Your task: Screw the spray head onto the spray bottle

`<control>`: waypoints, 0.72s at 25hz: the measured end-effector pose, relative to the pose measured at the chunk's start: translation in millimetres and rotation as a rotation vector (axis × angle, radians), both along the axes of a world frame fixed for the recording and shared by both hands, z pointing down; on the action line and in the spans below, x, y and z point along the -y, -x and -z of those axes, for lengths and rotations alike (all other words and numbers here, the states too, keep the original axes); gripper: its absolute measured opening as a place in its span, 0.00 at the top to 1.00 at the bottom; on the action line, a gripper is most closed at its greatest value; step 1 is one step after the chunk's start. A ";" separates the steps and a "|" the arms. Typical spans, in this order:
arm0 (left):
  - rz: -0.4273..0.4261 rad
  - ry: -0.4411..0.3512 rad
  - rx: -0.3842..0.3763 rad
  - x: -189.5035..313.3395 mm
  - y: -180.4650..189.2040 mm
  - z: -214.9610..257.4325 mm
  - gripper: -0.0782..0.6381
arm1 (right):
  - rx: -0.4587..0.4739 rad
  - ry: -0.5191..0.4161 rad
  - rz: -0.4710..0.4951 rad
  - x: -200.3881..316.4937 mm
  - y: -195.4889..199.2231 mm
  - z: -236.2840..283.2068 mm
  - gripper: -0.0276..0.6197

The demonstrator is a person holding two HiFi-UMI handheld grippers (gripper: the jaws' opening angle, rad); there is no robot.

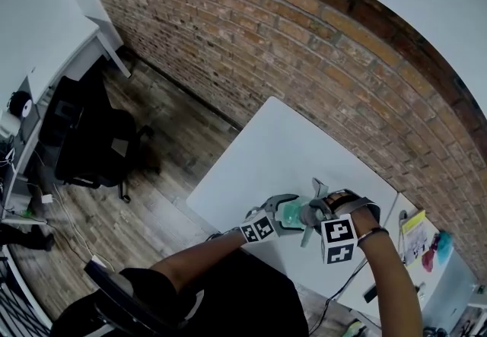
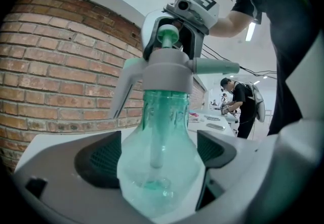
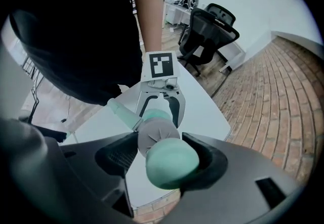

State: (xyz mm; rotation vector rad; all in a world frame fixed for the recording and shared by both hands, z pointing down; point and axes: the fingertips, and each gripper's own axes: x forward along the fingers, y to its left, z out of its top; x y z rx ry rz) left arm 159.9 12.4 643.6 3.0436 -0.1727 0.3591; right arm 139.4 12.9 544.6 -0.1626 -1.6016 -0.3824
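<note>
While my left gripper (image 2: 159,161) pinched the spray bottle (image 2: 164,117) above the table (image 1: 281,145), my right gripper (image 3: 162,160) pinched the spray head (image 2: 167,69) sitting on its neck. I guessed this was the screwing step; next it needed turning until tight.

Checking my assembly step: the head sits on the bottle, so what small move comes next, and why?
Probably twist the right gripper while the left gripper holds firm: the spray head sits on the neck of the spray bottle, each gripper clamped on its part.

The right claw (image 3: 164,160) clamps the spray head (image 3: 157,136) (above the table (image 3: 202,112)).
</note>
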 end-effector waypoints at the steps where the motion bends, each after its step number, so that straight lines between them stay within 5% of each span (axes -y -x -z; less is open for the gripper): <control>1: 0.002 -0.002 0.004 -0.8 0.0 -2.1 0.24 | 0.003 0.003 -0.034 0.5 -0.2 -0.1 0.54; 9: 0.009 -0.011 0.002 -1.7 0.6 -3.2 0.24 | 0.106 0.114 -0.429 -0.6 5.4 -1.6 0.54; 18: 0.011 -0.006 0.001 -1.0 -0.3 -3.7 0.24 | 0.176 0.129 -0.707 7.0 3.6 -1.2 0.54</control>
